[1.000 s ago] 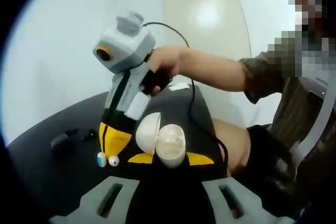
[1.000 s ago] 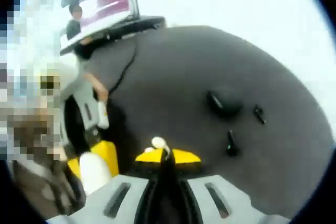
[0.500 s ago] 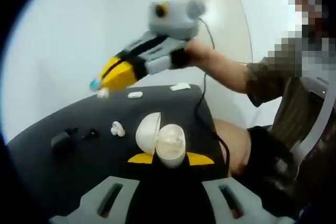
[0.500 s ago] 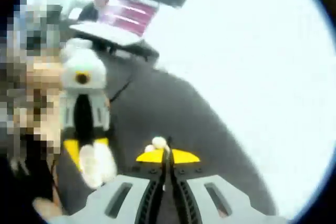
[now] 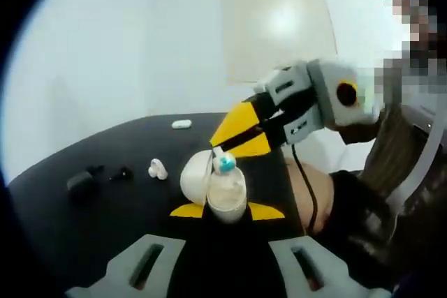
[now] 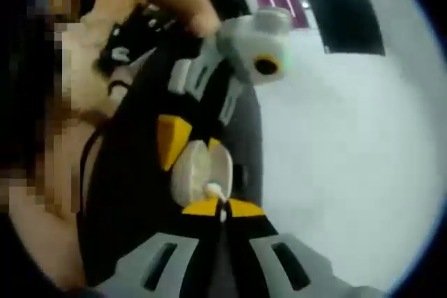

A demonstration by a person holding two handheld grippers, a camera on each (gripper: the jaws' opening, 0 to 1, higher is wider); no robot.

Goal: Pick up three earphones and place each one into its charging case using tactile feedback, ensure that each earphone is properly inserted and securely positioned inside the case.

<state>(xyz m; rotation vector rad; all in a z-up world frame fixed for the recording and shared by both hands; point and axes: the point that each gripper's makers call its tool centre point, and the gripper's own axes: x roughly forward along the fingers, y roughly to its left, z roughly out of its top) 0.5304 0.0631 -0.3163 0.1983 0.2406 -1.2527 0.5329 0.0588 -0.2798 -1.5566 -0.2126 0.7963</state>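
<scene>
**Earphone poised over the open case**

Low centre of the left gripper view, the left gripper [image 5: 227, 209] is clamped on the open case [image 5: 216, 188]. The right gripper [image 5: 225, 164] reaches in from the right, its tips pinching an earphone [image 6: 211, 190] just over the case's opening. Insertion is in hand; next comes lining up, seating and release. Another earphone [image 5: 157, 169] lies on the worktop [image 5: 91, 228] left of centre.
</scene>
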